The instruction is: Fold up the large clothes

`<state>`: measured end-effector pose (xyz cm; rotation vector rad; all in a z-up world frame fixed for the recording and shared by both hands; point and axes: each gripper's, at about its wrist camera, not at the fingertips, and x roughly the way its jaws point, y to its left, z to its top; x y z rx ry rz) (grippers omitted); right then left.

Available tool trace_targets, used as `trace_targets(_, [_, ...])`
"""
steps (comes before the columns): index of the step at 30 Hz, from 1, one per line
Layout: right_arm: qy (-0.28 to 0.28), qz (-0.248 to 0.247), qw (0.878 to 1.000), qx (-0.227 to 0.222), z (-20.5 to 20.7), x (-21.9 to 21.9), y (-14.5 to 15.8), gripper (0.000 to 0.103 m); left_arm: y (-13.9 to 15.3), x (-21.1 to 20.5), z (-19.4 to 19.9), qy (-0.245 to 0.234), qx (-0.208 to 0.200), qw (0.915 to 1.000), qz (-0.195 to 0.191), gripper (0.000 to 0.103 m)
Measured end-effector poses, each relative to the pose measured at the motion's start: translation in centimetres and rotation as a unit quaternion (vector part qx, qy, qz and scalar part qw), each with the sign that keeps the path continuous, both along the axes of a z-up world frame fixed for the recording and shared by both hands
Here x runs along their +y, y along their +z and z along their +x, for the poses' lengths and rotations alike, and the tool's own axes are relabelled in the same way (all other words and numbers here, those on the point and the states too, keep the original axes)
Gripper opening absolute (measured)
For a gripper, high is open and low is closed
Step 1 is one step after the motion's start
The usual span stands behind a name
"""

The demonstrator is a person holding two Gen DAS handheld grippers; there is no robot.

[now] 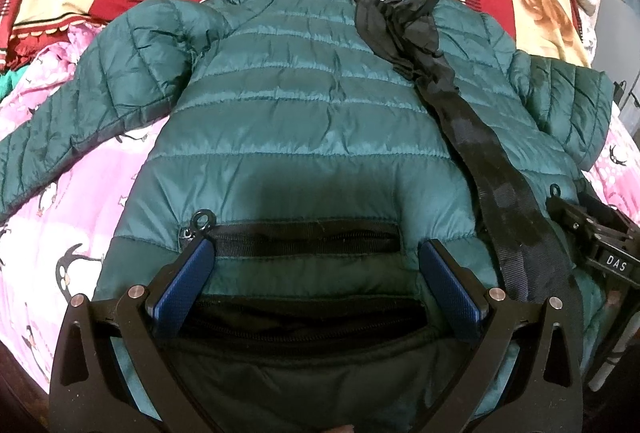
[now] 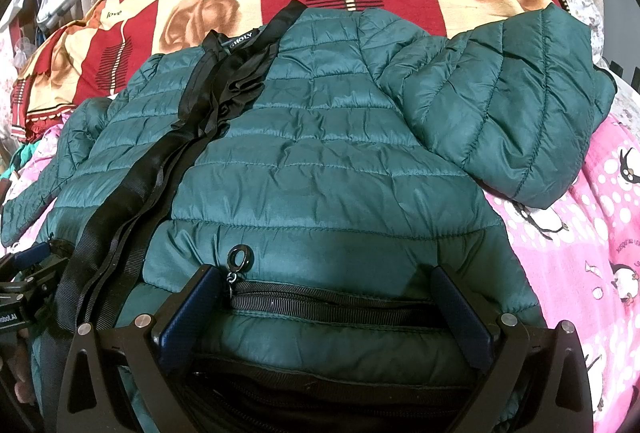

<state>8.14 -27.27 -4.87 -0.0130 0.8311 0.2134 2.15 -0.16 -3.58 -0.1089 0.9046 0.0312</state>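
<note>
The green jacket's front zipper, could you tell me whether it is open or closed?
Open: the green jacket lies spread, its black zipper edges parted along the front.

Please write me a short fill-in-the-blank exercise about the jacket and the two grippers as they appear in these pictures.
1. The quilted jacket is dark ____ in colour.
2. The left gripper has its jaws ____ over the jacket's hem.
3. The front zipper tape running down the jacket is ____.
4. The pink sheet under the jacket is printed with ____.
5. The right gripper frames a pocket zipper whose pull is shaped like a ____.

Missing words: green; open; black; penguins; ring
</note>
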Motion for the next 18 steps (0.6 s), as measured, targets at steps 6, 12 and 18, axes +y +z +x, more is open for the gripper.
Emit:
trace_targets(6, [0.002, -0.009, 1.000, 0.014, 1.0, 0.5, -0.1, 0.103, 0.0, 0.1, 0.0, 0.000, 0.001, 1.0000, -0.003, 0.103])
trace_targets(12, [-0.002, -0.004, 1.000, 0.008, 0.0, 0.0, 0.2, 0.103, -0.1, -0.2, -0.1, 0.001, -0.004, 1.0000, 0.006, 0.103])
trace_targets(18, [0.012, 0.013, 1.000, 0.018, -0.9, -1.0, 0.5, 0.103, 0.0, -0.1, -0.2, -0.006, -0.006, 0.9999, 0.006, 0.103])
